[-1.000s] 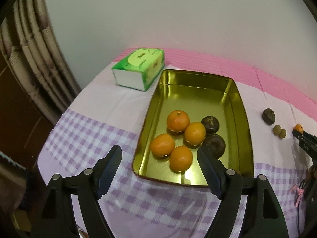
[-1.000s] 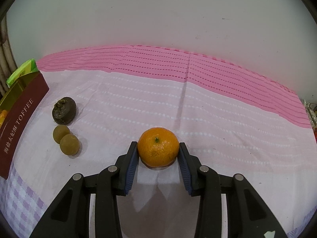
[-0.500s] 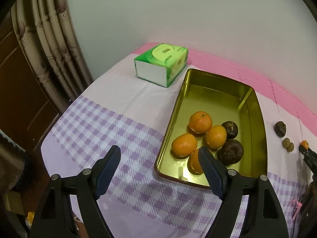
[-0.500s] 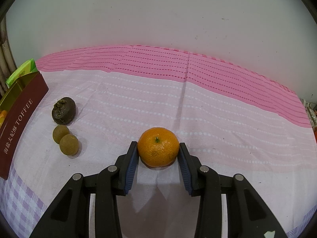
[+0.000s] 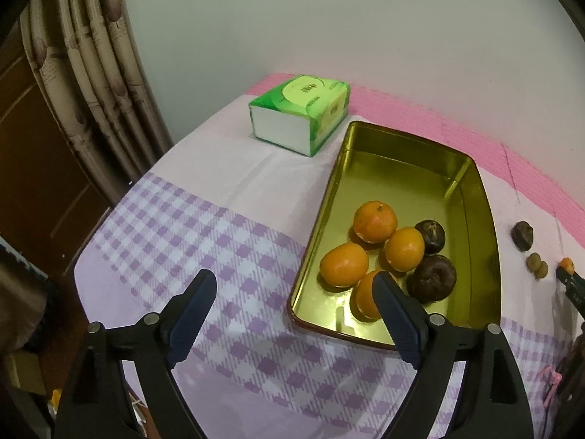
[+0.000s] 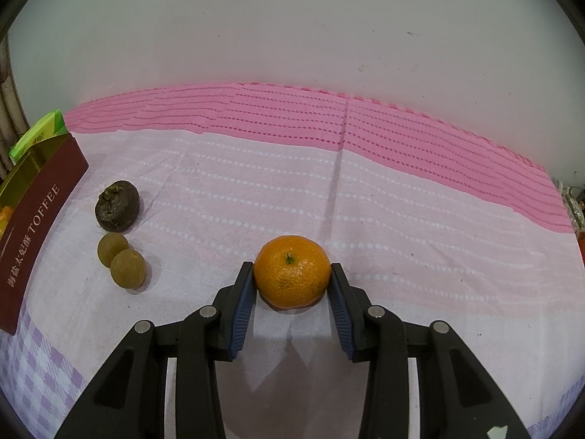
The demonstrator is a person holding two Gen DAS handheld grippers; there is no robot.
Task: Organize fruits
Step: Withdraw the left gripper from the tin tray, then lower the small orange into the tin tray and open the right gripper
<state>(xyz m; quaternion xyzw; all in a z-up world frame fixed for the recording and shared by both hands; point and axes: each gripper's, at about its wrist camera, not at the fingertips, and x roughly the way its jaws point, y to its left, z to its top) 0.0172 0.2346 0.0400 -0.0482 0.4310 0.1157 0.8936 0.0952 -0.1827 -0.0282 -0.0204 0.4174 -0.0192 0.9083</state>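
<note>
Your right gripper (image 6: 292,285) is clamping a mandarin (image 6: 291,271) between its blue pads, one pad pressing each side, and the fruit is sitting on the pink-and-white tablecloth (image 6: 402,219). Out at ten o'clock from that mandarin, a dark brown wrinkled fruit (image 6: 117,205) is lying on the cloth, and just below it, at about nine o'clock, two small tan-green round fruits (image 6: 120,259) are touching each other. The maroon outer wall of the tin, lettered TOFFEE, is showing at the far left of the right wrist view.

Your left gripper (image 5: 292,314) is opening its jaws wide with nothing between them, hanging over the purple-checked part of the cloth. The gold tin tray (image 5: 409,157) is lying at one o'clock from it. Inside, at the tray's near end, four mandarins (image 5: 374,221) are clustering together, with two dark brown fruits (image 5: 431,281) touching them on the three o'clock side; your right pad is covering part of the nearest mandarin. A green tissue pack (image 5: 299,113) is resting at twelve o'clock, just beside the tray's far corner. A curtain (image 5: 87,66) is hanging at ten o'clock.
</note>
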